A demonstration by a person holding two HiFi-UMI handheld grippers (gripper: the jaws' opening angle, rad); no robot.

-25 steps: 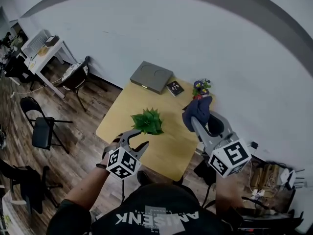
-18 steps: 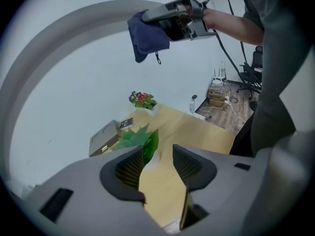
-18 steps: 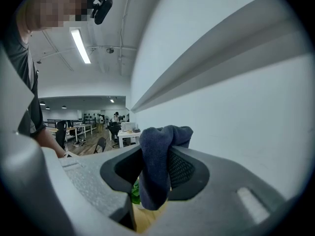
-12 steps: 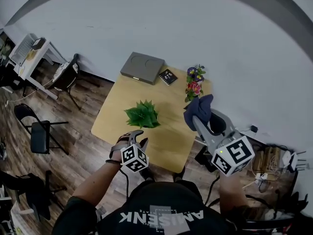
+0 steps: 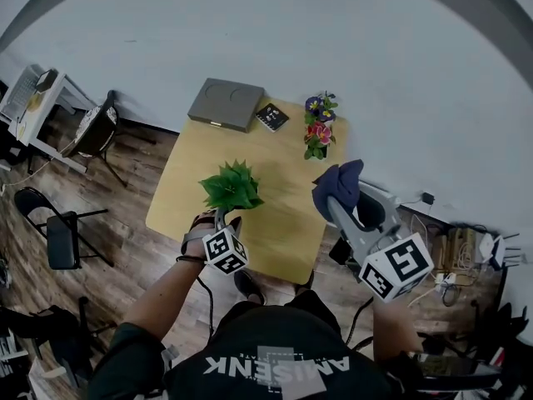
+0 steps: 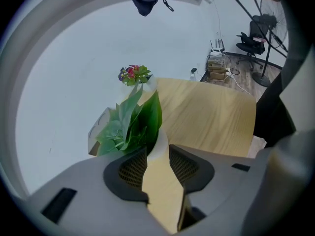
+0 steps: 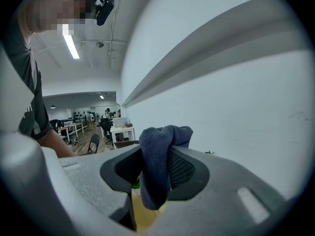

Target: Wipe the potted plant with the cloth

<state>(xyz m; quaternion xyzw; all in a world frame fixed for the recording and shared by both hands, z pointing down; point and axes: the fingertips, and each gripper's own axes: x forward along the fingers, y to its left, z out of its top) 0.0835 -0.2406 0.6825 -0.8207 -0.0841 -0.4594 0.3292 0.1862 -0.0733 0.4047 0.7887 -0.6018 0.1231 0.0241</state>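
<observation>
Against a white wall [image 5: 291, 40], over dark plank floor [image 5: 117, 215] with a black folding chair [image 5: 62, 236] at the left, a pale wooden table [image 5: 279, 186] bearing a grey flat box [image 5: 226, 104], a small dark booklet [image 5: 271, 117] and a bunch of mixed flowers [image 5: 317, 129] along its far edge. Near the front edge, the potted plant [image 5: 231, 186], green leaves in a white pot [image 6: 158, 146], pinched at the pot by the left gripper [image 5: 225, 217], jaws having just been closing. Beside the table's right edge, the right gripper [image 5: 337, 202], clamped on the dark blue cloth [image 5: 339, 186], apart from the leaves.
</observation>
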